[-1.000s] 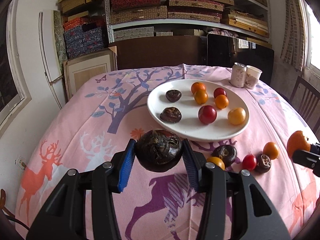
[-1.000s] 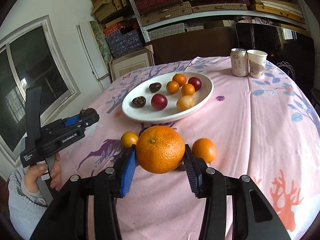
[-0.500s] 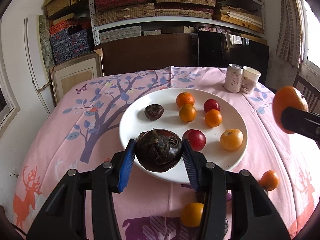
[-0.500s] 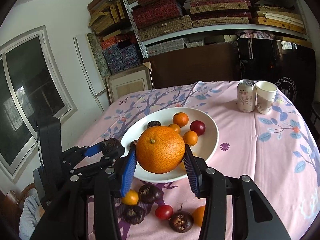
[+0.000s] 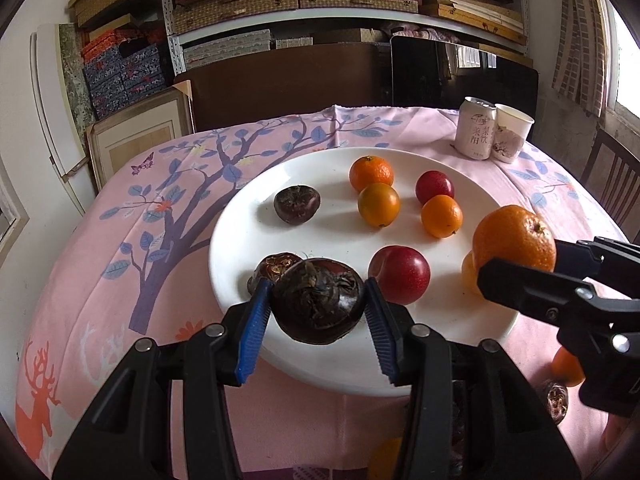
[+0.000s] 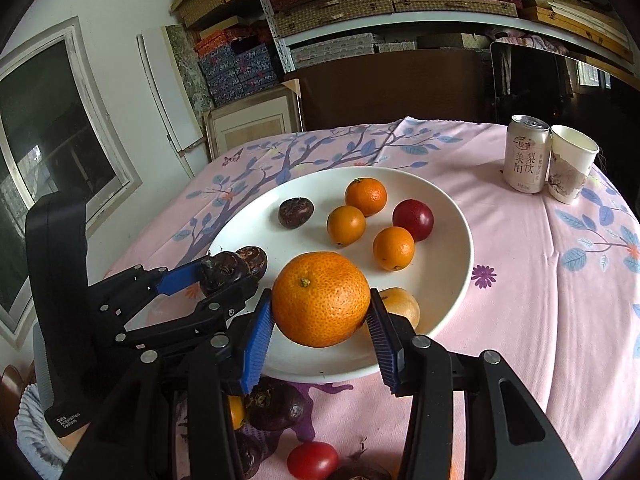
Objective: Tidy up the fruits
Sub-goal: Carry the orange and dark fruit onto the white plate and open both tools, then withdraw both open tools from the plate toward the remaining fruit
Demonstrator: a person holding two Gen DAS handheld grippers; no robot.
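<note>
Fruit hung over the white plate (image 5: pixel 240 216) for sorting: left gripper (image 5: pixel 318 308) pinched a dark wrinkled fruit (image 5: pixel 318 300) beside its kin, right gripper (image 6: pixel 320 312) clamped a large orange (image 6: pixel 320 298) near the oranges

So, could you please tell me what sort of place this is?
Probably a lived-in home room doubling as storage: a cloth-covered dining table, shelves stacked with patterned boxes, and a wooden chair.
</note>
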